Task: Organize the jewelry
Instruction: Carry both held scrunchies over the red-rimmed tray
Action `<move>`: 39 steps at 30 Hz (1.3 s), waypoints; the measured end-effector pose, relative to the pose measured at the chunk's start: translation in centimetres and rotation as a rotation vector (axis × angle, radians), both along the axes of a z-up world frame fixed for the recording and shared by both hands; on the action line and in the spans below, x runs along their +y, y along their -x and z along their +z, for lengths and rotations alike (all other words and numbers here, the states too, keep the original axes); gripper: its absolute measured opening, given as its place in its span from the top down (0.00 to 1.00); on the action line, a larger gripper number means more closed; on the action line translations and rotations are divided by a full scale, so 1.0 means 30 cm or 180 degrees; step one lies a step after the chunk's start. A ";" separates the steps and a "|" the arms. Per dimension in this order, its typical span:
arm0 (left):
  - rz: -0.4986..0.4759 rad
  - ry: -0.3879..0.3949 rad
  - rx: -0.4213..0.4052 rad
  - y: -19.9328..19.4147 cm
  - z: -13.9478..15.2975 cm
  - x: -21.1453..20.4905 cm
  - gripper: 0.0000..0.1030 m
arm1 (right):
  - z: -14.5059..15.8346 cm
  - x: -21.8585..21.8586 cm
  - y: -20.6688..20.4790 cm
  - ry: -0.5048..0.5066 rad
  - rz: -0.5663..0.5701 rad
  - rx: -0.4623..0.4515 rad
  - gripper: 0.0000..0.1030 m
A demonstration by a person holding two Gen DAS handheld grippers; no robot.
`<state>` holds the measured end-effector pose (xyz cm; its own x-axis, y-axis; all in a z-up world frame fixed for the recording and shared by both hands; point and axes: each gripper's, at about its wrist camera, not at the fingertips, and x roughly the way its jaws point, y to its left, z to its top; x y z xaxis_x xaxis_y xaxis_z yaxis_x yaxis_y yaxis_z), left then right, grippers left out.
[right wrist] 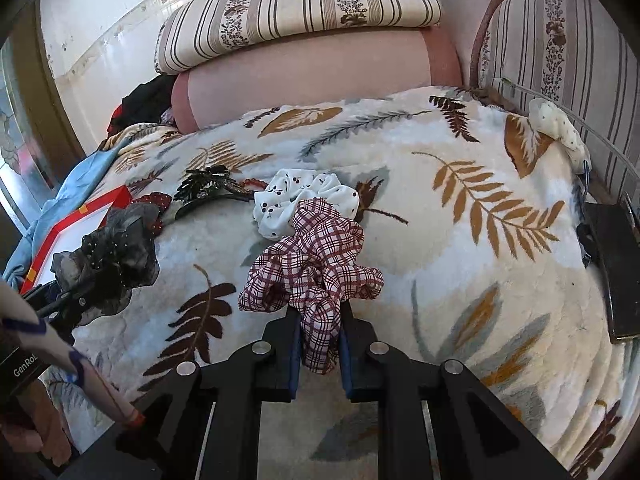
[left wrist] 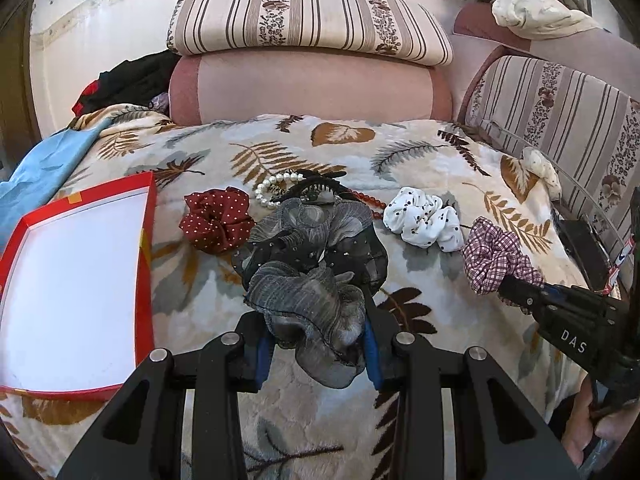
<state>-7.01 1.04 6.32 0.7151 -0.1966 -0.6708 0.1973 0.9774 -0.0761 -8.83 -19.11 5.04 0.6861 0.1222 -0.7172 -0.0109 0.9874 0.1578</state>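
Observation:
My left gripper [left wrist: 316, 332] is shut on a grey and black gauzy scrunchie [left wrist: 308, 280], held just above the leaf-print blanket [left wrist: 420, 152]. A red box with a white inside [left wrist: 149, 264] lies to its left. My right gripper [right wrist: 320, 332] is shut on a maroon plaid scrunchie [right wrist: 316, 256]; in the left wrist view that scrunchie [left wrist: 494, 256] shows at the right. On the blanket lie a red dotted scrunchie [left wrist: 218, 220], a white dotted scrunchie [left wrist: 424, 216], a pearl bracelet [left wrist: 276, 184], a black hair claw [left wrist: 316, 188] and red beads [left wrist: 368, 200].
Striped and pink cushions [left wrist: 308, 80] stand behind the blanket. A cream scrunchie [left wrist: 542, 170] rests at the right edge beside a black flat object [right wrist: 612, 264]. Blue cloth [left wrist: 44, 168] lies behind the box. A person's hand [left wrist: 584, 420] holds the right gripper.

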 end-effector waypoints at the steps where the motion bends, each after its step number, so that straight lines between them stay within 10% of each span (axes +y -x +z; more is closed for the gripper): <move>1: 0.0002 -0.0011 -0.0006 0.003 0.002 -0.001 0.65 | 0.001 0.002 0.002 0.0005 0.0001 -0.0005 0.84; 39: 0.0661 0.0199 -0.0292 0.133 0.140 0.326 0.62 | 0.176 0.358 0.107 -0.0203 0.0734 0.0012 0.84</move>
<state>-11.01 10.82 10.51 0.8020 -0.0780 -0.5922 0.0013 0.9917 -0.1288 -12.03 -8.36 10.32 0.6321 0.3205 -0.7055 -0.2341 0.9469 0.2204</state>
